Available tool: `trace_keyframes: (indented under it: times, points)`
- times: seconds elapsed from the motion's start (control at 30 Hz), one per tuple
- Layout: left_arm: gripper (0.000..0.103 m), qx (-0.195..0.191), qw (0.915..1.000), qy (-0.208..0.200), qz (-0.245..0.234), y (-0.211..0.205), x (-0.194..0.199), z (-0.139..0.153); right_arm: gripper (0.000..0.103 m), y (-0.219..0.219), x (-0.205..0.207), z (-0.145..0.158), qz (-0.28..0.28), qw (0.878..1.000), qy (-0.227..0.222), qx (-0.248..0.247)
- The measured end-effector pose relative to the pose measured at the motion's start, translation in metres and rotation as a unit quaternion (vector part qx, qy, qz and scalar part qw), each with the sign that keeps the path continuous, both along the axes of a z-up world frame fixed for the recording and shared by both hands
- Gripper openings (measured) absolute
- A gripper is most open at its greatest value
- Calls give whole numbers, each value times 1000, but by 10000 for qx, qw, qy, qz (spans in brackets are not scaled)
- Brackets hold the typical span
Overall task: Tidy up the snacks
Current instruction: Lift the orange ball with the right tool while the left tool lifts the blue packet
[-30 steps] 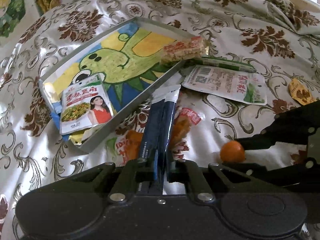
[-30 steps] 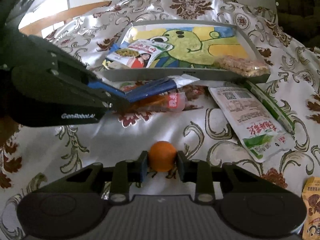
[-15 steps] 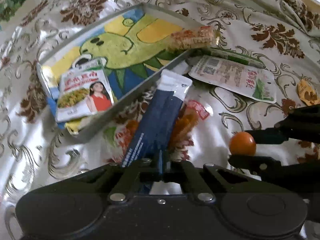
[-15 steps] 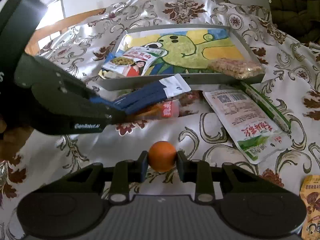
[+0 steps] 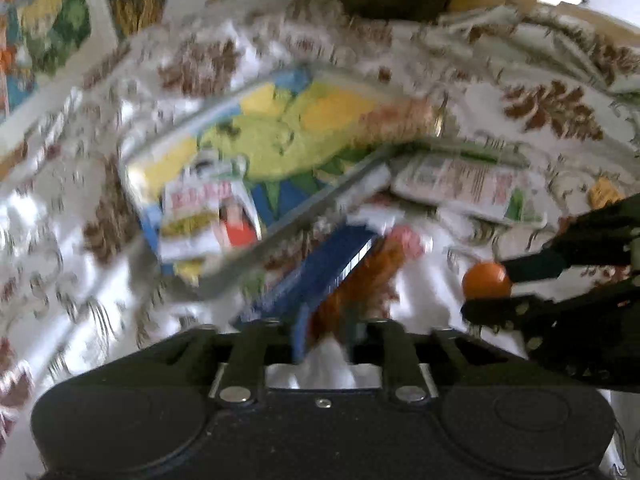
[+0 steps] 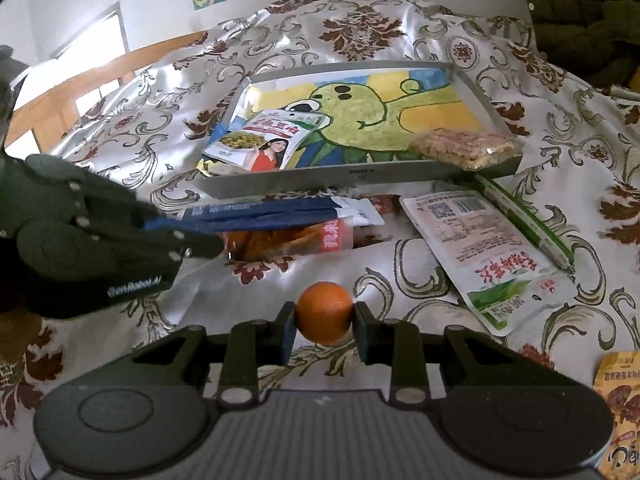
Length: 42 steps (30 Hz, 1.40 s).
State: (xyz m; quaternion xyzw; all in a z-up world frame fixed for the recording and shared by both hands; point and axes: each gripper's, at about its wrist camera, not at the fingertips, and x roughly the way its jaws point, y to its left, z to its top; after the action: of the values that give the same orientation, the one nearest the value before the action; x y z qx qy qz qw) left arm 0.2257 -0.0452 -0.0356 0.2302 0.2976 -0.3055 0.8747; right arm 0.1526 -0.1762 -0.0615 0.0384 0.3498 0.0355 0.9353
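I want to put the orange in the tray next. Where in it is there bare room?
The tray is bare across its middle and far side, between the packet at its left end and the bar at its right near corner. The cloth before its front wall is crowded with packets.

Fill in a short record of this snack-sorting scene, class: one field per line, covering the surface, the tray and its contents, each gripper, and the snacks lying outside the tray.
surface: patterned cloth
tray: grey rim, green cartoon picture inside
in tray: packet picturing a woman in red; clear-wrapped crumbly bar
right gripper: shut on small orange fruit
left gripper: jaws just opening, blue sachet between them, grip unclear through blur
outside tray: white-and-green packet; orange-filled clear packet; yellow packet
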Motion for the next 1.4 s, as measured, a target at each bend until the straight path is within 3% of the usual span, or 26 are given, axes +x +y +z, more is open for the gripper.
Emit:
trace_keyframes:
  times: [0.07,0.17,0.27,0.5,0.6,0.73,0.87,1.07,1.4]
  points:
    - [52,74,9993,-273,-226,-2,-3,6,33,-1,1,0,-10,10000,-4,27]
    - [58,324,9962,-547,-594,-15,0,7,33,-1,2,0,-20,10000,2,79]
    - [58,591,9938,-477,-815,-29,15,0,33,-2,2,2,-10,10000,-19,93]
    - [54,1082,9898,367,-857,-43,61,-21,33,-6,4,0,-49,9998,5,186]
    - [46,1021,9901,547,-792,-42,62,-22,33,-5,5,0,-28,9998,15,204]
    - [38,983,9918,398,-707,-41,49,-22,33,-4,4,1,-3,9998,-18,210]
    - [30,544,9960,565,-422,-31,45,-16,33,-6,2,3,-49,9997,-64,214]
    - [27,-8,9980,630,95,-10,33,-1,33,-7,0,8,-102,9995,-212,216]
    - [27,-1091,9876,749,845,29,-10,32,33,-3,-13,33,-71,9966,-787,247]
